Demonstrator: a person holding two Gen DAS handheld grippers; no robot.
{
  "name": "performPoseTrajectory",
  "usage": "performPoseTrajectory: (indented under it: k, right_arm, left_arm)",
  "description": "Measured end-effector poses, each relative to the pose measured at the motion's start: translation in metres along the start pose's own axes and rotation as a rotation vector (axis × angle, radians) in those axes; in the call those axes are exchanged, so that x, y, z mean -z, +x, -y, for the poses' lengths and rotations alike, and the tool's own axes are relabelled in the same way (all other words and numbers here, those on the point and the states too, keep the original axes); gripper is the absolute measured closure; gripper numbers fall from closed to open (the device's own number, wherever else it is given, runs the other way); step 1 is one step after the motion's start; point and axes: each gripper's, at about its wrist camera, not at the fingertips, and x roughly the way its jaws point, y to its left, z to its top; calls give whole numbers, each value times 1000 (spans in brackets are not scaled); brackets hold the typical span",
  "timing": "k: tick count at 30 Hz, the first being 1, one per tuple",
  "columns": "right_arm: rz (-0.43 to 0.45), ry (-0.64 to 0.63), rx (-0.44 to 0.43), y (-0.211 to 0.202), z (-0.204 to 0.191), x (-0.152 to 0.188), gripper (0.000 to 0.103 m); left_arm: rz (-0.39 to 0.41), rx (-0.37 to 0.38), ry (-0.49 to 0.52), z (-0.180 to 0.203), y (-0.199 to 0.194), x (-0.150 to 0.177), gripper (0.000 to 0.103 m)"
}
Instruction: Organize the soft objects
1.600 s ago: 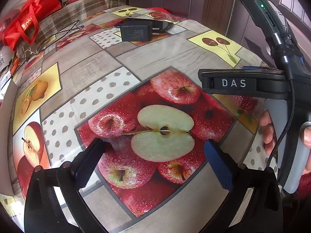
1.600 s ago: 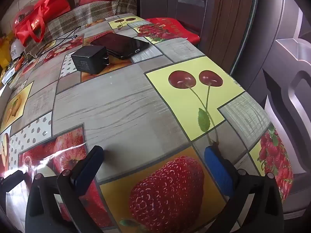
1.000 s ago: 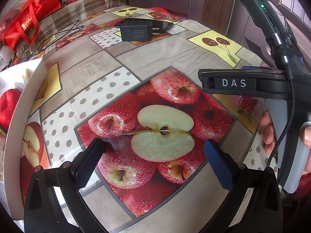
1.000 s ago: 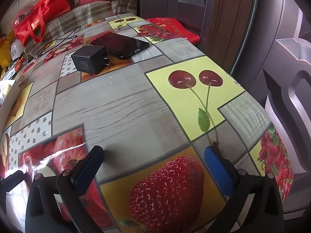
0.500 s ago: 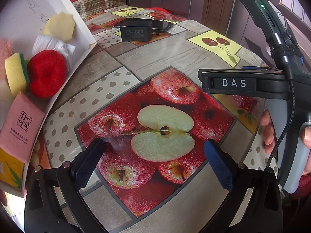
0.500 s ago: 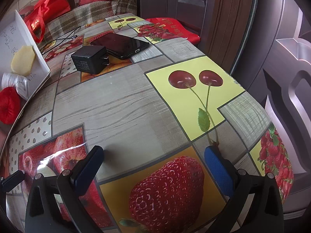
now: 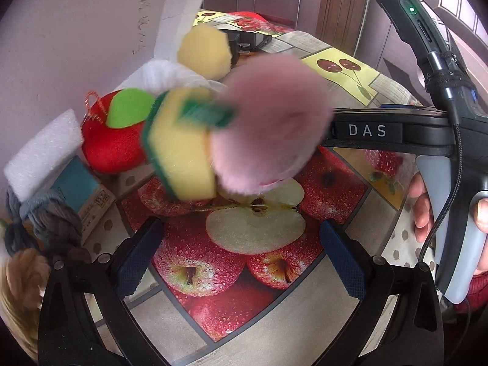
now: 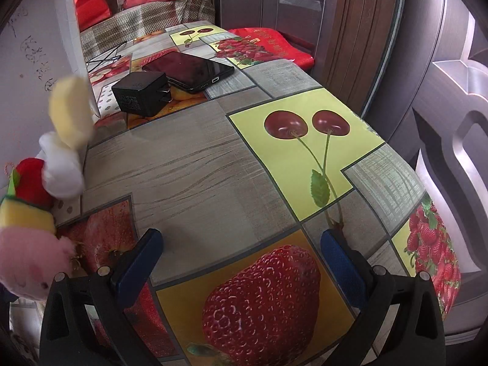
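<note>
Soft objects tumble off a tilted white board [image 7: 76, 30] onto the fruit-print table. In the left wrist view: a blurred pink plush [image 7: 268, 122], a yellow-green sponge [image 7: 180, 146], a red plush apple [image 7: 113, 140], a pale yellow foam piece [image 7: 204, 52], a white foam block [image 7: 42, 149] and grey yarn [image 7: 45, 213]. My left gripper [image 7: 241, 256] is open and empty just in front of them. My right gripper [image 8: 241, 259] is open and empty; the pink plush [image 8: 30, 262] and the sponge [image 8: 24, 216] show at its left edge.
A black charger [image 8: 140, 93] and a phone [image 8: 189, 71] lie at the far side of the table. Red bags [image 8: 91, 3] sit on a plaid surface behind. A door [image 8: 335, 15] stands to the right of the table edge.
The white board has tipped up steeply and the soft objects have slid and fallen off it onto the table in front of my left gripper. Both grippers stay still and open.
</note>
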Motion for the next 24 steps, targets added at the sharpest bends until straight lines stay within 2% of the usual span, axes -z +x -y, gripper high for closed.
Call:
performPoseTrajectory:
  k: [24]
  right_arm:
    - [0, -1, 1, 0, -1, 0, 0]
  left_arm:
    - [0, 1, -1, 1, 1, 0, 0]
